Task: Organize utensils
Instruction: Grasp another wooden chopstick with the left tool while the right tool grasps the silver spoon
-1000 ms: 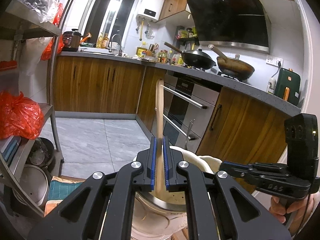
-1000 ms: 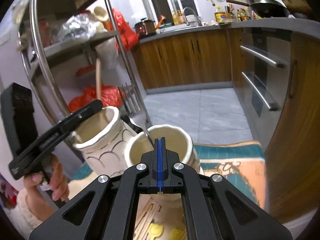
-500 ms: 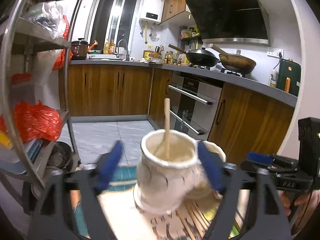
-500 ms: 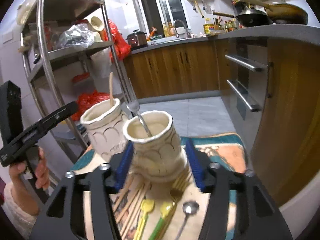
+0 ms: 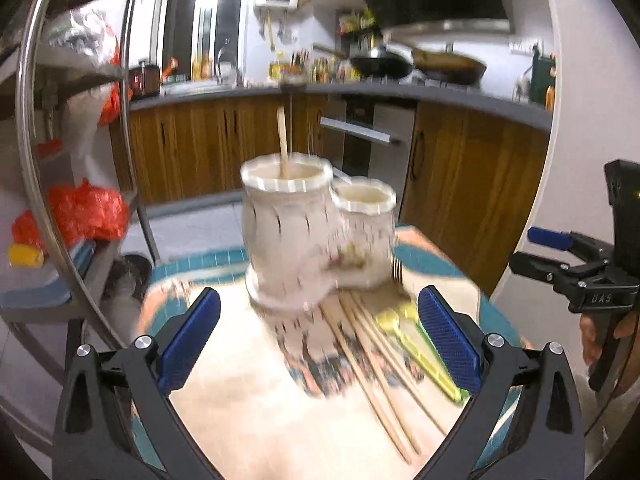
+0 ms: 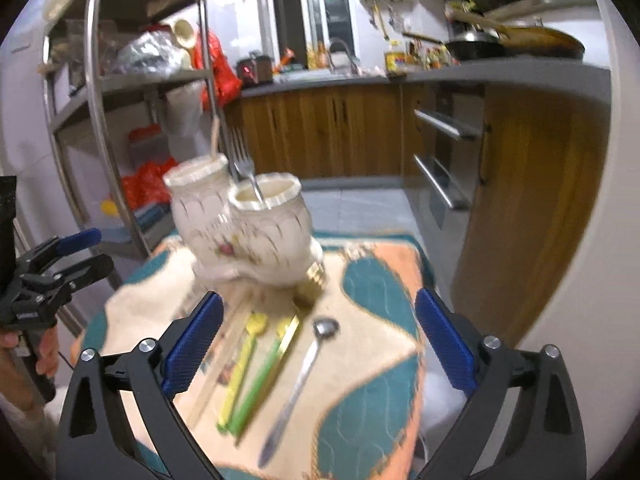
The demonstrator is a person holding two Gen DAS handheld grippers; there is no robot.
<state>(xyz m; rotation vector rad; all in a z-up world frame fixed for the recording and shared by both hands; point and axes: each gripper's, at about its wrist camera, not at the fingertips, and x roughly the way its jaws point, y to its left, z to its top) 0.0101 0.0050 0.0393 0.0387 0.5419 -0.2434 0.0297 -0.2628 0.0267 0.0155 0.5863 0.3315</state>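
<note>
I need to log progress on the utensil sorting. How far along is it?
Early. Done: one chopstick stands in the taller holder cup, and a fork in the shorter cup. In hand: nothing; left tongs and right tongs are open. Left on the mat: chopsticks, yellow spoon, green utensil, metal spoon.

Twin utensil holder [image 6: 240, 232]: glazed ceramic, cream, glossy, gilt lines. Chopstick [image 5: 283, 140] in taller cup: bare wood, matt. Fork [image 6: 245, 168] and spoon [image 6: 304, 368]: polished metal. Desk mat [image 6: 372, 360]: woven cloth, matt. Right tool [image 6: 320, 344]: matt black plastic, blue textured pads [image 6: 444, 344]. Rack [image 6: 96, 80]: shiny steel.
</note>
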